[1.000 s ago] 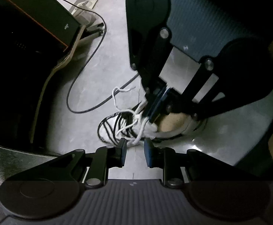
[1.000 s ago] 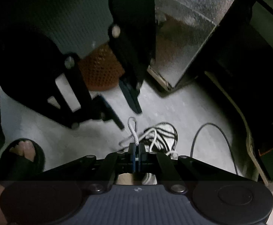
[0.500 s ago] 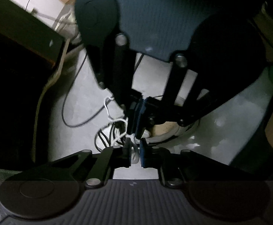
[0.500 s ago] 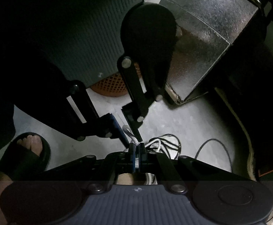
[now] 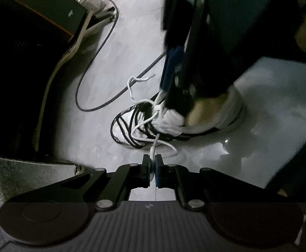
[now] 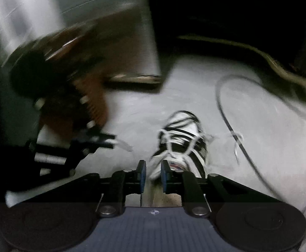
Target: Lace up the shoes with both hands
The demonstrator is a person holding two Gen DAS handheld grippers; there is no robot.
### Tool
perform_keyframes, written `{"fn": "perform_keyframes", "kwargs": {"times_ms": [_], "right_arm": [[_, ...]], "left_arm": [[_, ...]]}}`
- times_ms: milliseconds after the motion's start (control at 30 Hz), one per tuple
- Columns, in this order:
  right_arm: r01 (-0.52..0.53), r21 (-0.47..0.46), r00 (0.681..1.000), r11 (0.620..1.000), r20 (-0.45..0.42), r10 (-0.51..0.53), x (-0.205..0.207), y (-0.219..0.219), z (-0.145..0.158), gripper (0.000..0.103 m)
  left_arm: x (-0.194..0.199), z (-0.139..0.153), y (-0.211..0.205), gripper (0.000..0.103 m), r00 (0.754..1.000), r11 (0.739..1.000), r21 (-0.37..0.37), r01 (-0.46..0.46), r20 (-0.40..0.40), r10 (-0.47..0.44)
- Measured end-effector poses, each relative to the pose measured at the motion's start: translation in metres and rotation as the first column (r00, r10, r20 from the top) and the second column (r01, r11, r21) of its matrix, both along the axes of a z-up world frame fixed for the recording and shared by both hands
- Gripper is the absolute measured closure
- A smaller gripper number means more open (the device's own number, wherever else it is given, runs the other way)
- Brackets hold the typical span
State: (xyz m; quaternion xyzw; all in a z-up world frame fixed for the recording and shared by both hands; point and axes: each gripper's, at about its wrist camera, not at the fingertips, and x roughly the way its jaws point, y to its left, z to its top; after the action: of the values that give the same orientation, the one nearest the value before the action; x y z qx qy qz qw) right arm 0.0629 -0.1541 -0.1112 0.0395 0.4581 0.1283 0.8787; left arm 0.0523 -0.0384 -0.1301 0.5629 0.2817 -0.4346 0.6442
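1. The setting is a dim room with a pale grey floor (image 5: 115, 42); a black cable (image 5: 94, 48) curls across it, and dark furniture and a silvery box close in the edges.
2. A white sneaker with black stripes (image 5: 136, 126) stands on that floor, its tan opening toward the right gripper. The white lace (image 5: 153, 151) runs loosely criss-crossed over the tongue, with a free end trailing toward the cable.
3. The left gripper (image 5: 152, 163) has its jaws nearly closed on one strand of the lace, which rises taut from the shoe's side into the blue pads (image 5: 158, 168).
4. The right gripper (image 6: 152, 175) stands with its jaws parted a little, holding nothing that can be seen. The shoe's tongue and collar lie just ahead of and partly between them. This view is motion-blurred, so finer contact cannot be told.
5. Judged from this, the step in hand is drawing the held strand snug. To do it well, pull steadily along the strand's own line, so the shoe does not tip or slide.
6. The parted jaws would best close on the other loose end near the collar, keeping both strands in balanced tension.
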Motion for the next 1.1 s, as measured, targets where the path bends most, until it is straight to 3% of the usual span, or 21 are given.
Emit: {"fn": "perform_keyframes", "kwargs": {"times_ms": [100, 500, 867, 967, 1100], "right_arm": [[0.092, 0.063, 0.995, 0.994, -0.044, -0.089, 0.005, -0.009, -0.013, 0.083], [0.228, 0.25, 0.973, 0.941, -0.088, -0.212, 0.011, -0.012, -0.038, 0.083], [0.283, 0.281, 0.957, 0.917, -0.141, -0.252, 0.017, -0.018, -0.048, 0.082], [0.333, 0.284, 0.939, 0.899, -0.183, -0.29, 0.013, -0.022, -0.058, 0.083], [0.423, 0.349, 0.904, 0.836, -0.229, -0.361, 0.008, -0.034, -0.065, 0.082]], "left_arm": [[0.003, -0.011, -0.004, 0.098, 1.0, 1.0, 0.014, 0.009, 0.004, -0.009], [0.015, -0.048, -0.017, 0.097, 0.998, 0.997, 0.059, 0.053, 0.02, -0.055], [0.012, -0.056, -0.026, 0.097, 0.991, 0.992, 0.049, 0.119, 0.048, -0.121], [0.01, -0.057, -0.029, 0.097, 0.989, 0.989, 0.04, 0.141, 0.047, -0.143], [0.006, -0.054, -0.031, 0.097, 0.985, 0.987, 0.024, 0.16, 0.056, -0.161]]}}
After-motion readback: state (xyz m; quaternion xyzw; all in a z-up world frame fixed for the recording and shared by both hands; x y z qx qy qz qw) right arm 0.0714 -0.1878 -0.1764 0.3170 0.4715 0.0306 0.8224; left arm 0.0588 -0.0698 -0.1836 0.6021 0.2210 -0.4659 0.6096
